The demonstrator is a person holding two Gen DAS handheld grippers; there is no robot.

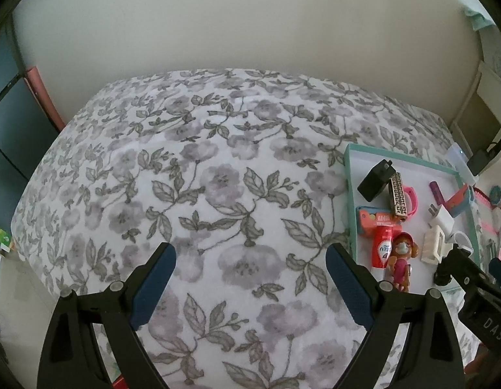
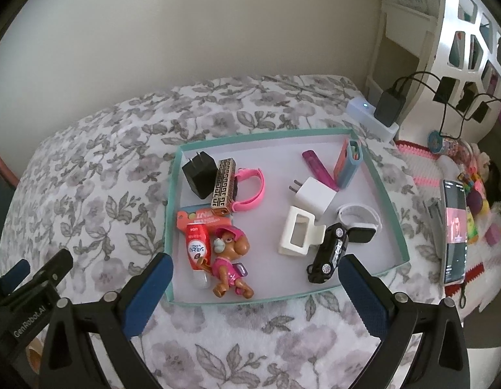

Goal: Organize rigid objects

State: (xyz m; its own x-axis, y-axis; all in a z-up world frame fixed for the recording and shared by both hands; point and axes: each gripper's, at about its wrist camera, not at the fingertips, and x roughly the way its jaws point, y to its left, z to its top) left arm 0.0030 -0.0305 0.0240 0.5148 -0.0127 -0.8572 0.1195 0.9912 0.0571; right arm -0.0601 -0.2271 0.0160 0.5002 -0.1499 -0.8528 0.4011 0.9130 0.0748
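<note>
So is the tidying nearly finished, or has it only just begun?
Hard to say. Many small things already lie in the teal tray: black charger, white hair claw, toy car, puppy figure. Nothing is in hand; the left tool and right tool are both open. Clutter beside the phone may be left.

The bedspread (image 2: 98, 168) is soft matt cloth. The tray (image 2: 383, 191) looks like smooth matt card. At its 5 o'clock, the toy car (image 2: 328, 253) is glossy plastic; the hair clip (image 2: 295, 236) beside it is matt plastic.
</note>
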